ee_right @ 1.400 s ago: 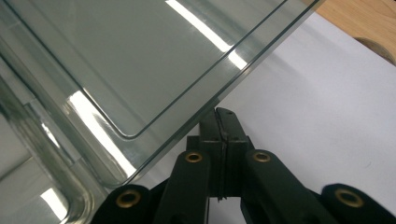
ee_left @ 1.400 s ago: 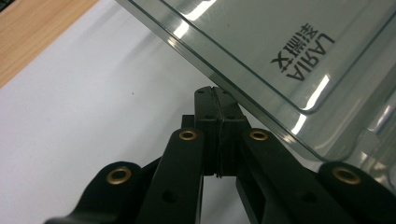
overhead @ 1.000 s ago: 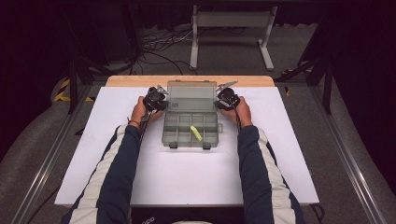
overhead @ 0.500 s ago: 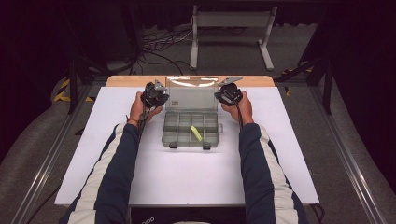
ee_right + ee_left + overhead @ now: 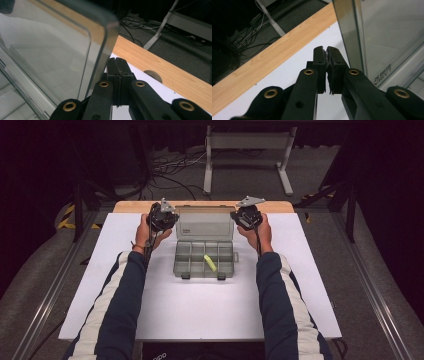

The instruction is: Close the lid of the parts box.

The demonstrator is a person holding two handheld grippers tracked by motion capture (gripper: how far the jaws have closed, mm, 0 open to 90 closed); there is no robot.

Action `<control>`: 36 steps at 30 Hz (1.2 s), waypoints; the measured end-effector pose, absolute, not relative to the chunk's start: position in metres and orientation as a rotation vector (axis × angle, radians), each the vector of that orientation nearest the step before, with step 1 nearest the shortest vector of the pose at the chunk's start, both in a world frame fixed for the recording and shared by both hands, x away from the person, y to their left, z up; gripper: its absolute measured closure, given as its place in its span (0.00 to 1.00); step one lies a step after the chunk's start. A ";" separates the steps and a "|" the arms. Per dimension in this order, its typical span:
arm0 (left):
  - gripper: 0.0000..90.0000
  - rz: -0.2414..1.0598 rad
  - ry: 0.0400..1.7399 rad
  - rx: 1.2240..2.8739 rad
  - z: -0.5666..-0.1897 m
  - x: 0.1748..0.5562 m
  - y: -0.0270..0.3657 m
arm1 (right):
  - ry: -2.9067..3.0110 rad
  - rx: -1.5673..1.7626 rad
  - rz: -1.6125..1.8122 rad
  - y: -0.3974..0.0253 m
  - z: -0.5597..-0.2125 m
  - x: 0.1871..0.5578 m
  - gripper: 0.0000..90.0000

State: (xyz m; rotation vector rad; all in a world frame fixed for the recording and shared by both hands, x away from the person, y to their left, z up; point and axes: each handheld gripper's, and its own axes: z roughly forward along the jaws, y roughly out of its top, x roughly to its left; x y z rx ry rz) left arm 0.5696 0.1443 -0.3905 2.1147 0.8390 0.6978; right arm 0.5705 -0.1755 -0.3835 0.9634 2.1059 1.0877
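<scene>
white table (image 5: 200, 305), open organizer box (image 5: 204, 251)

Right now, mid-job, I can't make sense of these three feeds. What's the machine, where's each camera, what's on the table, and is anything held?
There is no machine: a person holds a two-jaw tool in each hand. The high view looks down on the white table. On it sits a clear compartment box, its lid raised, with a yellow-green piece in one compartment. The left tool and right tool flank the lid. The other two pictures come from cameras riding on each tool, looking along its black jaws. Both pairs of jaws are shut beside the lid's edges and hold nothing.
</scene>
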 end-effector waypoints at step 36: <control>0.99 0.700 0.765 2.106 -0.376 0.519 0.148 | 2.066 0.949 1.155 -0.175 -0.377 0.519 1.00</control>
